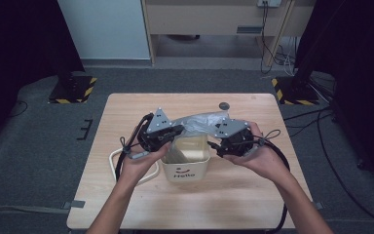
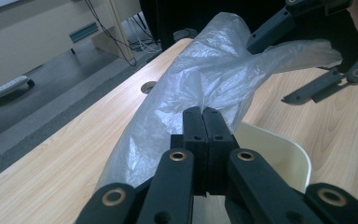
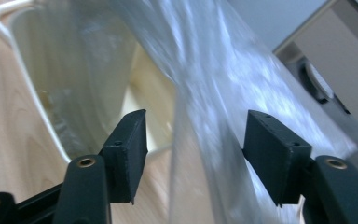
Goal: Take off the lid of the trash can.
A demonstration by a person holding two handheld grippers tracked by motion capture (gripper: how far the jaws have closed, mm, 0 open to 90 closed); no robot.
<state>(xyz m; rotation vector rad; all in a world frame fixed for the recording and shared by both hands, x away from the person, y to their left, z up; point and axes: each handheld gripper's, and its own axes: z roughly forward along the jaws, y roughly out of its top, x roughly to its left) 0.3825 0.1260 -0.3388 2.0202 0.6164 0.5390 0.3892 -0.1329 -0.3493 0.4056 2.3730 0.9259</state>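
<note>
Over the cream plastic bin [image 1: 187, 163], a crinkled clear plastic bag [image 2: 200, 74] drapes above its rim, pinched by the left gripper [image 2: 204, 116] while the right gripper [image 3: 193, 140] stands spread around the film.

Two black jaws of the right gripper [image 3: 193, 156] rise from the bottom edge — one at about 7 o'clock, the other at about 4 o'clock — and stand well apart. Between them hangs a clear plastic bag [image 3: 223, 93], a blurred, crinkled sheet running from 12 o'clock down to 6 o'clock; neither pad presses on it. Behind the bag, from 9 to 11 o'clock, sits a cream bin [image 3: 74, 84] with its open mouth towards the camera. Pale wooden table [image 3: 0, 130] shows along the 9 o'clock edge.
</note>
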